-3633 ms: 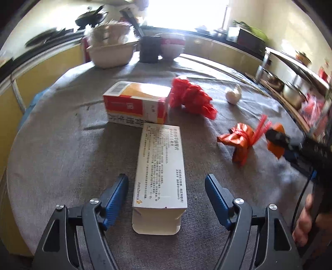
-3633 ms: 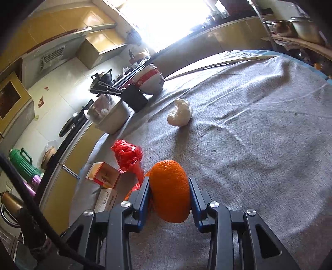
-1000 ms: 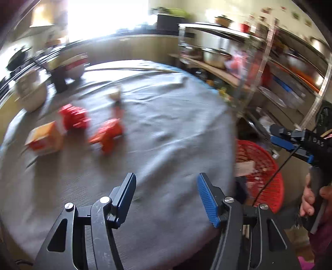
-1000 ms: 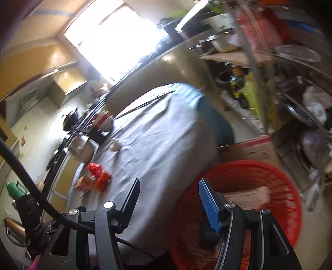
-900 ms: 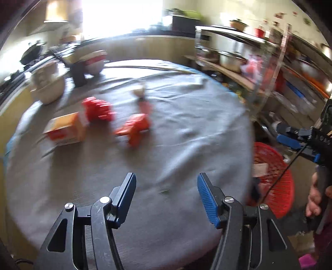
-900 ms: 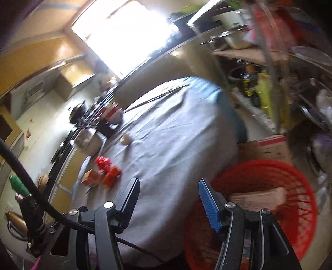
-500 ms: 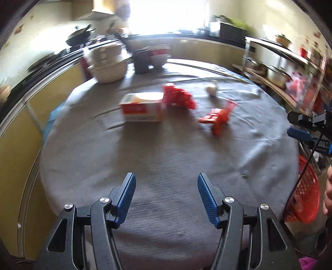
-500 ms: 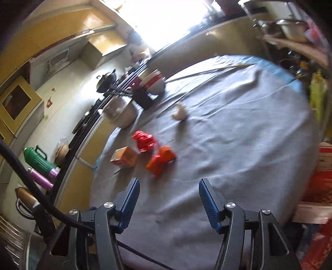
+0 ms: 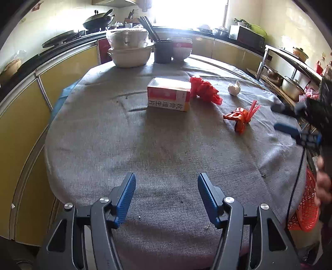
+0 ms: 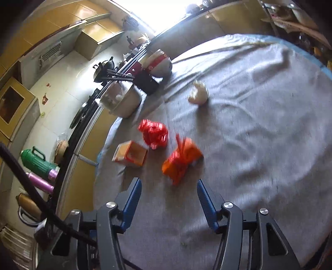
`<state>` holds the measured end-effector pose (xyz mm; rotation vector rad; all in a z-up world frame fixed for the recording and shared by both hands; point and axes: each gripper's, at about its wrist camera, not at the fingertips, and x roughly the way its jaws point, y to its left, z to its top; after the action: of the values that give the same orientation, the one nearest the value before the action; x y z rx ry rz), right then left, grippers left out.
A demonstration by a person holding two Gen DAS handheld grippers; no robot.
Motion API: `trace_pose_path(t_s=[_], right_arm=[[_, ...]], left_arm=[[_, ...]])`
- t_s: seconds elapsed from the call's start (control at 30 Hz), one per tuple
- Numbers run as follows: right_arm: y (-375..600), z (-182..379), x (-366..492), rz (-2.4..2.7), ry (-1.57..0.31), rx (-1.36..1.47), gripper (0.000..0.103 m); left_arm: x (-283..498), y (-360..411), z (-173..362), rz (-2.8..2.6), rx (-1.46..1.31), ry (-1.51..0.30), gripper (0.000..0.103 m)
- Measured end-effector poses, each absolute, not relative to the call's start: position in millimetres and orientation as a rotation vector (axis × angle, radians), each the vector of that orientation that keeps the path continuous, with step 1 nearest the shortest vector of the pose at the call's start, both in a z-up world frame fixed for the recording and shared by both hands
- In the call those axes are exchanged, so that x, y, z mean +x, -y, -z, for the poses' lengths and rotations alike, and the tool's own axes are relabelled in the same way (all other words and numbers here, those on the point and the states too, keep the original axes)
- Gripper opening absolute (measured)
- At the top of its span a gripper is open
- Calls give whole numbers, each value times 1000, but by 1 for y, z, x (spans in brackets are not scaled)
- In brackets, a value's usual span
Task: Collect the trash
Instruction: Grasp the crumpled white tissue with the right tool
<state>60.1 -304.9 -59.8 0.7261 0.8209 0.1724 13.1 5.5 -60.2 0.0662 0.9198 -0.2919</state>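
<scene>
Matt grey woven tablecloth (image 9: 166, 149), glossy cardboard box (image 9: 168, 97), crinkled plastic bag (image 9: 204, 88)

Daylight floods from a blown-out window (image 9: 186, 12), glaring white. The left view is sharp; the right view smears with motion blur. Fisheye bends edges, with dark corners.

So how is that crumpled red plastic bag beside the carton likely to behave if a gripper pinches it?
The crumpled red plastic bag looks thin and wrinkled, so it would probably squash flat between the fingers. It is likely very light, and would drag or lift rather than roll. It lies against the carton, so a push might nudge that too.
</scene>
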Motion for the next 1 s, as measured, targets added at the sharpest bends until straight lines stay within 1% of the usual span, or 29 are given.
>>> trace_pose_path(t_s=[0.17, 0.3, 0.33, 0.37, 0.57, 0.7, 0.73, 0.8, 1.0], right_arm=[[322, 51, 110, -106, -801, 709, 60], [339, 57, 164, -56, -829, 743, 60], [343, 60, 176, -45, -835, 755, 56], [348, 65, 192, -26, -850, 765, 50], [366, 89, 243, 113, -901, 795, 41], [373, 100, 256, 126, -915, 838, 38], [371, 100, 258, 103, -914, 826, 31], [365, 95, 255, 63, -902, 765, 27], [351, 74, 218, -10, -840, 636, 25]], left_arm=[[12, -15, 62, 277, 46, -923, 63], [10, -24, 62, 263, 25, -928, 63], [9, -26, 62, 257, 24, -928, 63], [8, -29, 62, 252, 22, -927, 63], [3, -42, 61, 221, 22, -924, 63], [6, -46, 60, 209, 17, -922, 63], [7, -46, 60, 210, 16, -924, 63], [9, -42, 60, 219, 20, -927, 63], [18, -21, 55, 274, 37, -926, 63]])
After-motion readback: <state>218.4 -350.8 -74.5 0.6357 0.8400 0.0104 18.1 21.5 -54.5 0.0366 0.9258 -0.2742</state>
